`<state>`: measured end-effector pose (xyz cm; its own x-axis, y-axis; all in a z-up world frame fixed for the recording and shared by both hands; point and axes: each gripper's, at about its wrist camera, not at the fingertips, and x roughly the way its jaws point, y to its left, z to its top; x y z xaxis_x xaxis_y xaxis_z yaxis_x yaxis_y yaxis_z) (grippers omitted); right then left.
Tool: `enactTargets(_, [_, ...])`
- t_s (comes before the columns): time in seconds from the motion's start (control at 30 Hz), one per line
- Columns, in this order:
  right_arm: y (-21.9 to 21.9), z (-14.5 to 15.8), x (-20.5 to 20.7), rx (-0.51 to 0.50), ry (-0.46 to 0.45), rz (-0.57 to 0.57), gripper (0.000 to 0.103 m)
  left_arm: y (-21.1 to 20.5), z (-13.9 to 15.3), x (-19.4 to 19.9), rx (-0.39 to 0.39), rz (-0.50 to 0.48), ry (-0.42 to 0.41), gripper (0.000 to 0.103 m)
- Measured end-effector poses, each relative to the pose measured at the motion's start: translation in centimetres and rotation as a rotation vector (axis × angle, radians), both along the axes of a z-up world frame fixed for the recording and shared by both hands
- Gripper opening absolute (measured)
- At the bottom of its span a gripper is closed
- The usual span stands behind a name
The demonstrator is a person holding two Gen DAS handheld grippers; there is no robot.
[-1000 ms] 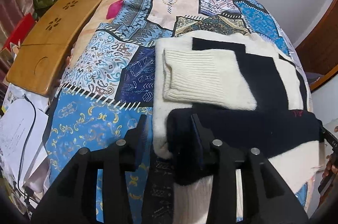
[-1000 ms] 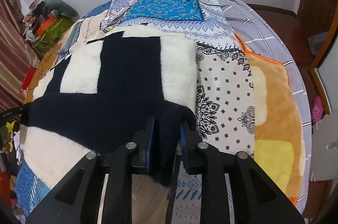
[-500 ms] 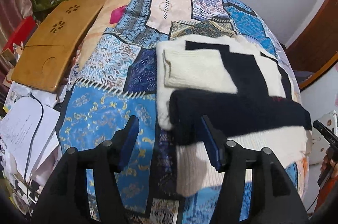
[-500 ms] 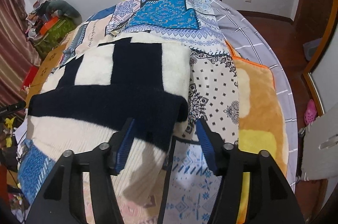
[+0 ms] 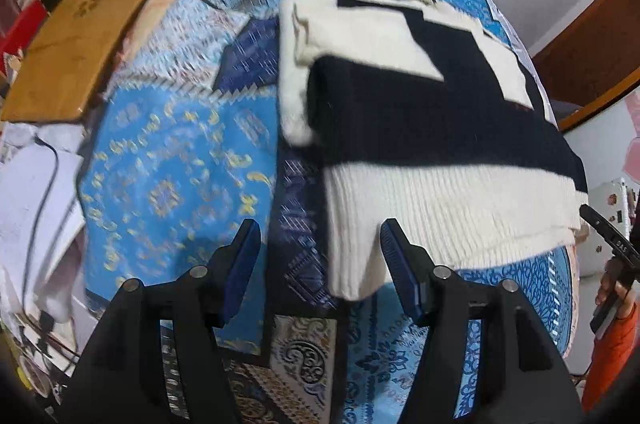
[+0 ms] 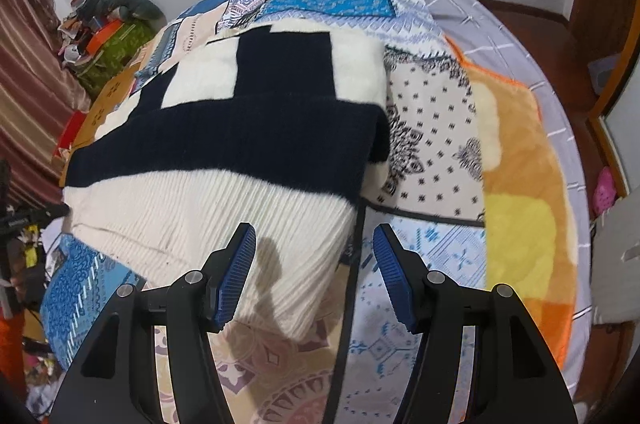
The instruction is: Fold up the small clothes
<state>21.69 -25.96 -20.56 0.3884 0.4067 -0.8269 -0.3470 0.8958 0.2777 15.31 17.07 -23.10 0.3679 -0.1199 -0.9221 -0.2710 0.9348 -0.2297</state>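
Observation:
A cream and navy knit sweater [image 5: 432,128] lies partly folded on the patchwork bedspread [image 5: 168,184], its ribbed cream hem nearest me. It also shows in the right wrist view [image 6: 240,152]. My left gripper [image 5: 318,256] is open and empty, hovering just short of the hem's left corner. My right gripper [image 6: 314,256] is open and empty, just short of the hem's right corner. Neither touches the sweater.
A wooden lap table [image 5: 80,36] lies off the bed's left side, above papers and a cable [image 5: 44,184]. An orange-yellow plush blanket [image 6: 520,164] and a grey sheet [image 6: 500,36] lie right of the sweater. Clutter is piled by the curtain [image 6: 104,24].
Both grippers let go of the sweater's navy edge, opened wide and drew back toward me. The folded-over part now lies flat on the sweater.

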Motion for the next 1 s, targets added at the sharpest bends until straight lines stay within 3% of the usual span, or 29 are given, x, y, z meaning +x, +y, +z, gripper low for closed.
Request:
enactTargets(0.2, [-0.2,-1.0,-0.5,0.018,0.039,-0.008,0.057,-1.3,-0.5,0.1,-0.011,-0.018,0.001,0.062])
enactTargets(0.33, [-0.1,-1.4,-0.8,0.021,0.051,0.002,0.047,-1.7,-0.5,0.5,-0.015,-0.030,-0.005,0.061])
enactTargets(0.37, [-0.1,-1.4,-0.8,0.027,0.052,0.004,0.045,-1.9,-0.5,0.5,-0.017,-0.035,-0.007,0.058])
enactTargets(0.57, [0.6,-1.2,-0.9,0.055,0.052,0.043,0.012,-3.1,-0.1,0.9,0.002,-0.083,-0.020,0.029])
enactTargets(0.7, [1.2,-0.6,-0.8,0.073,0.025,0.057,0.010,-3.6,0.8,0.8,0.028,-0.097,-0.057,0.012])
enactTargets(1.0, [2.1,3.1,1.1,0.089,-0.090,0.080,0.009,-3.5,5.2,2.2,0.098,-0.063,-0.187,0.008])
